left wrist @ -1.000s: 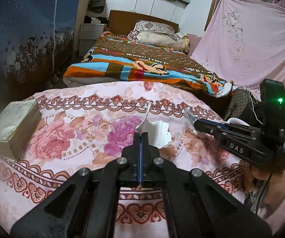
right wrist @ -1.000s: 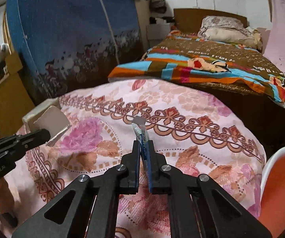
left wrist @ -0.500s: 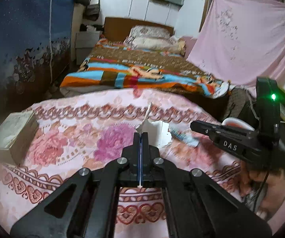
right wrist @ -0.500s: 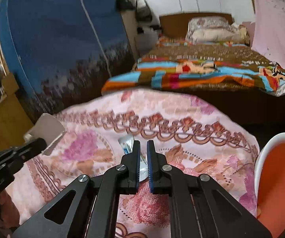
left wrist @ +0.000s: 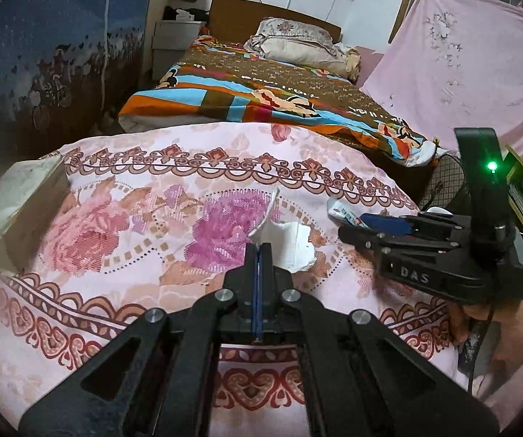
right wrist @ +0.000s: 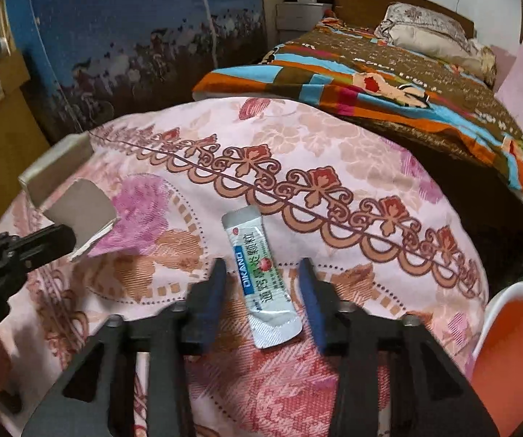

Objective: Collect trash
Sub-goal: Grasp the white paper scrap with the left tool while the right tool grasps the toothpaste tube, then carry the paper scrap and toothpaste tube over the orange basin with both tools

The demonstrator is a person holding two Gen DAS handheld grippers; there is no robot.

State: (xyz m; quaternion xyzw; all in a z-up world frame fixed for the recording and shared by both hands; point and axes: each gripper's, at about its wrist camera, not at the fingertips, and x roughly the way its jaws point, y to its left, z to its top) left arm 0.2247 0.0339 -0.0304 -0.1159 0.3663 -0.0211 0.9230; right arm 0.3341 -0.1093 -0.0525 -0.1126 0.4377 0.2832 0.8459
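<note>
Heads up: your right gripper (right wrist: 261,287) has its fingers opening around the sachet (right wrist: 261,276) lying flat on the floral worktop (right wrist: 334,153) at lower centre, so closing could just skid it, while your left gripper (left wrist: 259,255) is clamped on the torn paper (left wrist: 287,244).

Black gripper (right wrist: 263,278), blue pads (right wrist: 212,300)

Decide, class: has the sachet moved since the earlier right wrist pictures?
Yes. The sachet was pinched upright in the right gripper; now it lies flat on the floral cloth, between the opening fingers.
</note>
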